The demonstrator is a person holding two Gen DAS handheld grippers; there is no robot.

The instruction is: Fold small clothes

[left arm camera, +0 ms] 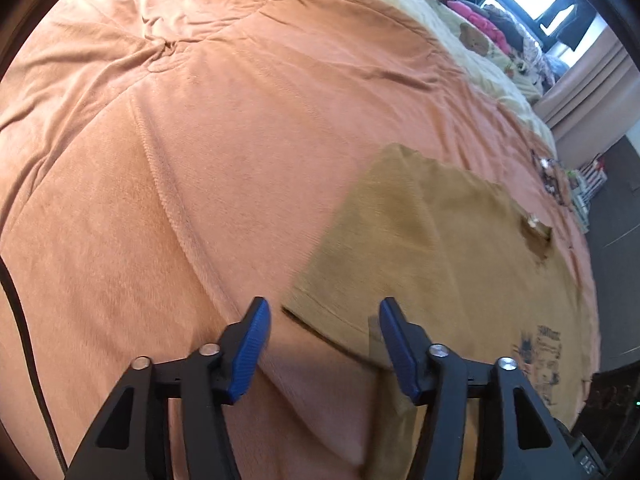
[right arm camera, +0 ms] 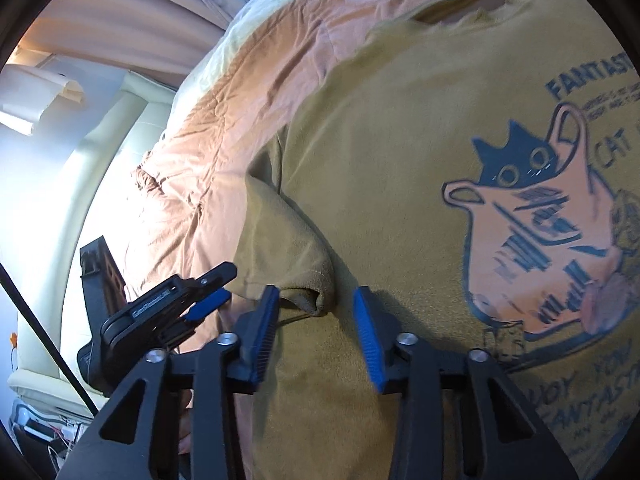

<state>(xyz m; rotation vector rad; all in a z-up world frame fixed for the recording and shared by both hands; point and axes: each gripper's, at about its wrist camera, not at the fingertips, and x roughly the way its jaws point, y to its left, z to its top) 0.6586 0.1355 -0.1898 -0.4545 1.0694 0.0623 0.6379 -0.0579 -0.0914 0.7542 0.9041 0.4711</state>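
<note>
A mustard T-shirt (left arm camera: 460, 248) with a cat print (right arm camera: 540, 240) lies spread face up on an orange blanket (left arm camera: 200, 140). My left gripper (left arm camera: 323, 308) hangs open over the shirt's left edge, whose hem runs between the blue pads (left arm camera: 248, 352) without touching them. In the right wrist view the left gripper (right arm camera: 222, 286) sits just left of the shirt's sleeve. My right gripper (right arm camera: 317, 296) is open around the folded sleeve cuff (right arm camera: 312, 298), which lies between its fingers; the pads do not press on it. The neck opening (right arm camera: 460, 4) is at the top.
The blanket covers a bed with a cream padded frame (right arm camera: 120, 128). Stuffed toys and a pile of clothes (left arm camera: 480, 20) lie at the bed's far end by a curtain (left arm camera: 580, 92). A black cable (left arm camera: 24, 340) hangs at the left.
</note>
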